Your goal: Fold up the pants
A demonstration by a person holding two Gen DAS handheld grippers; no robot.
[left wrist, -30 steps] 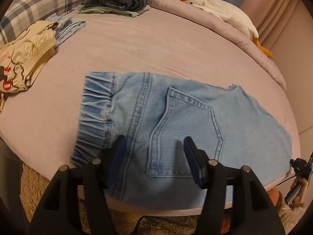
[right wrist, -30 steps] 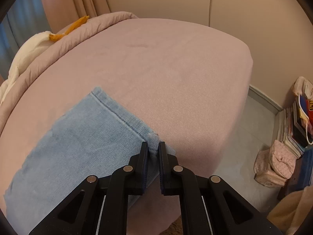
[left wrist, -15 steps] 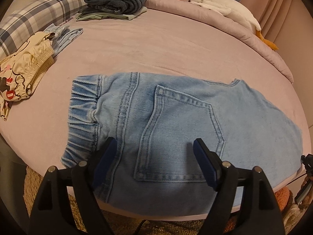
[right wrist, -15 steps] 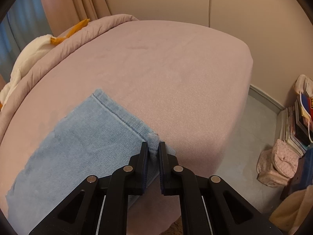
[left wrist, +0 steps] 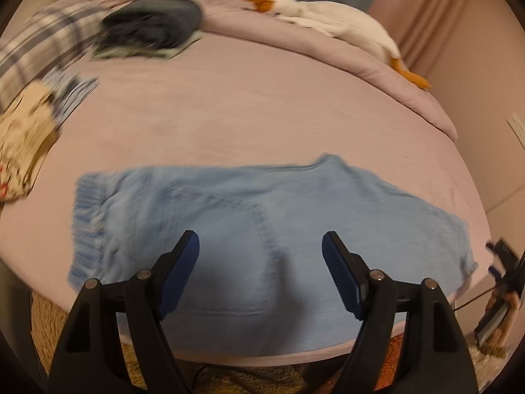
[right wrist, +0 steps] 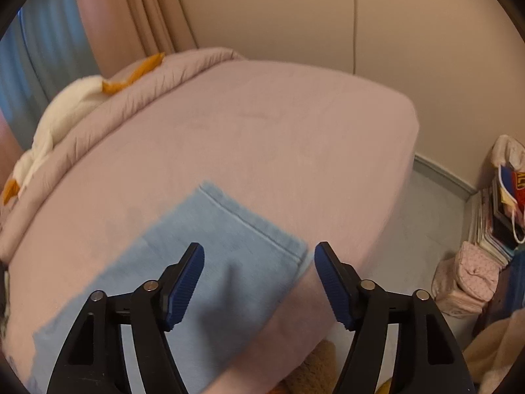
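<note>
— Released a moment ago, the hem corner of the light blue pants (right wrist: pixel 210 262) is lying flat on the pink bed (right wrist: pixel 262 138) again; the right gripper (right wrist: pixel 259 262) was pinching it, and its jaws have just been opening and are now standing spread above it, touching no cloth.

— And the left gripper (left wrist: pixel 261 252)?

— Spread as well, hovering over the back pocket with nothing between the pads, and sitting higher than before. The pants (left wrist: pixel 262 229) are lying folded along the bed's near edge, waistband to the left.

— Anything around them?

— Folded dark clothes (left wrist: pixel 151 29) and a plush goose (left wrist: pixel 328 19) are lying well beyond.
</note>
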